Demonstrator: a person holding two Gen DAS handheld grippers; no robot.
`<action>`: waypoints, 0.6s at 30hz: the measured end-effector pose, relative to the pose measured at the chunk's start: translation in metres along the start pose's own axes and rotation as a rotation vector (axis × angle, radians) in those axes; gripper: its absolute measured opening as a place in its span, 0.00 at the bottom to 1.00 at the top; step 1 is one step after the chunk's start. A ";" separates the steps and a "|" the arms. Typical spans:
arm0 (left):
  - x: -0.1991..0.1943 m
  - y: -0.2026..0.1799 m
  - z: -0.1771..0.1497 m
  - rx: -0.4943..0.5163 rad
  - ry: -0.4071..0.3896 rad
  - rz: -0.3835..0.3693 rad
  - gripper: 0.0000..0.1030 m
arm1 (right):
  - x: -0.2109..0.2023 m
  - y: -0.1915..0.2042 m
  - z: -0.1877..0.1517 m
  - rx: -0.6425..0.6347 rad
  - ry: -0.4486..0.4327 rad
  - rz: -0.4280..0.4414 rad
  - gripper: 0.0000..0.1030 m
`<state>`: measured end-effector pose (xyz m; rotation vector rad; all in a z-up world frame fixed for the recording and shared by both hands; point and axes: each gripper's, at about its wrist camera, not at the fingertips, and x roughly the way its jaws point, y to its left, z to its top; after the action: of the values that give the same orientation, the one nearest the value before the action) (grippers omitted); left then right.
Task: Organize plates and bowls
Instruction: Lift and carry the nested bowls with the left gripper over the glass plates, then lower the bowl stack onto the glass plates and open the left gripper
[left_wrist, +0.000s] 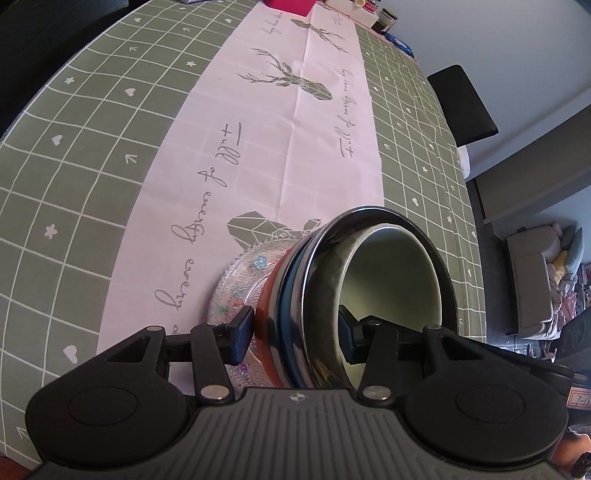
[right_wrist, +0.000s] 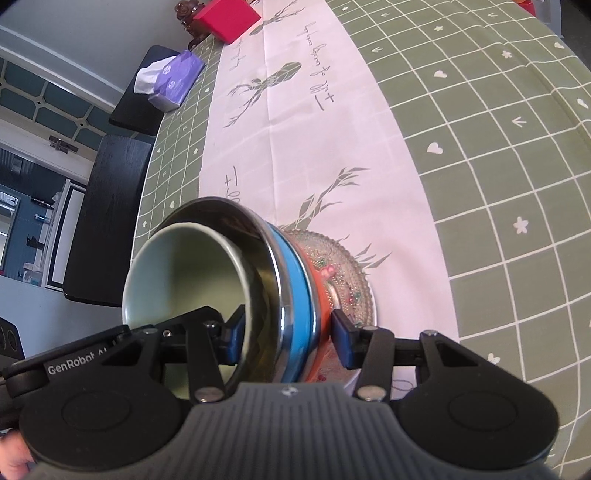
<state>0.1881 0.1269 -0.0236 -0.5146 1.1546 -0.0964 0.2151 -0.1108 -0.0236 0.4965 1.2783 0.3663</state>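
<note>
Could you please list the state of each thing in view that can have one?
Left hand-held gripper: shut on the bowl stack.
Right hand-held gripper: shut on the bowl stack.
Bowl stack: nested, on the glass plate.
Glass plate: under the stack.
Tissue pack: open, a tissue sticking out.

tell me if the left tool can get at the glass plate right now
Probably not: the left tool is clamped across the bowl stack, and the glass plate sits under that stack, only its rim exposed.

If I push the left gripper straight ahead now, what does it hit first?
The left gripper already straddles the stacked bowls on the glass plate; it would likely press into the steel bowl's wall first. Depth unclear.
</note>
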 end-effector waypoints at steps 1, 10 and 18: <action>0.000 0.001 -0.001 -0.001 0.001 0.000 0.51 | 0.001 0.000 0.000 -0.001 0.003 -0.001 0.45; 0.008 0.009 -0.004 -0.013 0.014 -0.001 0.50 | 0.008 -0.003 -0.003 -0.006 0.011 -0.018 0.45; 0.013 0.011 -0.008 -0.013 0.013 -0.003 0.48 | 0.014 -0.006 -0.003 -0.008 0.008 -0.022 0.45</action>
<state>0.1845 0.1299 -0.0416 -0.5277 1.1678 -0.0950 0.2153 -0.1078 -0.0386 0.4736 1.2888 0.3550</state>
